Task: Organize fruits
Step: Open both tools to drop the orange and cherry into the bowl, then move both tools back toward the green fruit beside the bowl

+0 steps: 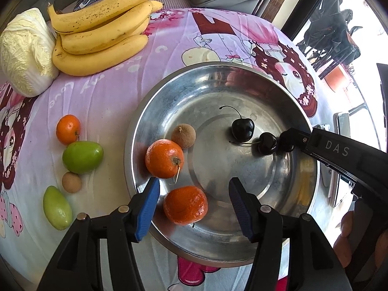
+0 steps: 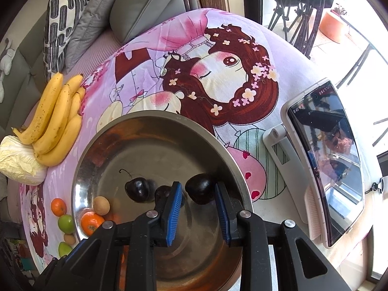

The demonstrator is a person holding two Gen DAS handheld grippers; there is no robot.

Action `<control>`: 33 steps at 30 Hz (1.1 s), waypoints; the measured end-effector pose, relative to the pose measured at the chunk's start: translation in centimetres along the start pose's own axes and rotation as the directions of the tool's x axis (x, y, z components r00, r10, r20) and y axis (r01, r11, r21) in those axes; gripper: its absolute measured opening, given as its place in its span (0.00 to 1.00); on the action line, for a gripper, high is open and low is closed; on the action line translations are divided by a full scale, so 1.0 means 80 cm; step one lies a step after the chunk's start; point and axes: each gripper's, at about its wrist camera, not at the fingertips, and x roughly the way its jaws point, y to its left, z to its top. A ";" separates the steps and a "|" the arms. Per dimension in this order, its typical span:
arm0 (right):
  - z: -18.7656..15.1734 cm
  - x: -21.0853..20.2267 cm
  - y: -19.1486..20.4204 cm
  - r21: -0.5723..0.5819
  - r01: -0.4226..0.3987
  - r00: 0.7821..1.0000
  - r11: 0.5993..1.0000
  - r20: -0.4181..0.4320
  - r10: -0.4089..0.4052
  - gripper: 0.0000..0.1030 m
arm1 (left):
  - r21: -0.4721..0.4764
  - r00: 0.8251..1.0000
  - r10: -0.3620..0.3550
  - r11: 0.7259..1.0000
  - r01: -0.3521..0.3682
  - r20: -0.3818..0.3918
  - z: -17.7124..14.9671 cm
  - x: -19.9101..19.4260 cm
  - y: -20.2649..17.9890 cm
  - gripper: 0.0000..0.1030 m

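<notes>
Our left hand-held gripper (image 1: 194,208) hung released over the near rim of the steel bowl (image 1: 286,92), jaws apart with a tangerine (image 1: 185,205) lying loose between them, pads not touching it. The right hand-held gripper (image 2: 197,208) was slack too, a dark cherry (image 2: 200,190) just past its tips inside the bowl. So far the bowl held two tangerines, a small brown fruit (image 1: 183,135) and three cherries. Still left of the bowl on the table: one more tangerine (image 1: 68,129), two green fruits (image 1: 82,156), another brown one, plus the bananas (image 1: 101,31) further back. We'd call it roughly halfway.
</notes>
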 end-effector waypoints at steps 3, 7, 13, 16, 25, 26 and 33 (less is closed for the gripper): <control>0.001 -0.005 0.002 -0.005 -0.007 1.000 1.000 0.018 0.007 0.36 | -0.008 1.000 -0.003 1.000 0.003 0.011 -0.001 -0.006 0.004 0.59; 0.000 -0.012 0.008 -0.023 -0.020 0.999 1.000 0.040 0.021 0.38 | -0.050 1.000 0.002 0.999 0.000 0.031 0.000 -0.017 0.016 0.59; -0.004 -0.016 0.021 -0.064 -0.029 0.998 0.998 0.053 0.033 0.38 | -0.187 0.994 0.068 0.981 -0.051 0.085 0.006 -0.039 0.060 0.59; -0.007 -0.016 0.032 -0.102 -0.030 0.998 0.994 0.052 0.036 0.38 | -0.270 0.989 0.117 0.959 -0.089 0.087 0.006 -0.045 0.091 0.68; -0.028 -0.012 0.072 -0.210 -0.044 0.998 0.977 0.038 0.053 0.38 | -0.416 0.985 0.161 0.901 -0.124 0.055 -0.005 -0.046 0.156 0.73; -0.032 -0.011 0.078 -0.225 -0.048 0.998 0.973 0.033 0.057 0.38 | -0.426 0.985 0.166 0.895 -0.132 0.044 -0.007 -0.044 0.161 0.74; -0.054 -0.011 0.113 -0.321 -0.058 0.997 0.945 0.031 0.072 0.63 | -0.466 0.983 0.181 0.871 -0.158 0.005 -0.016 -0.035 0.179 0.77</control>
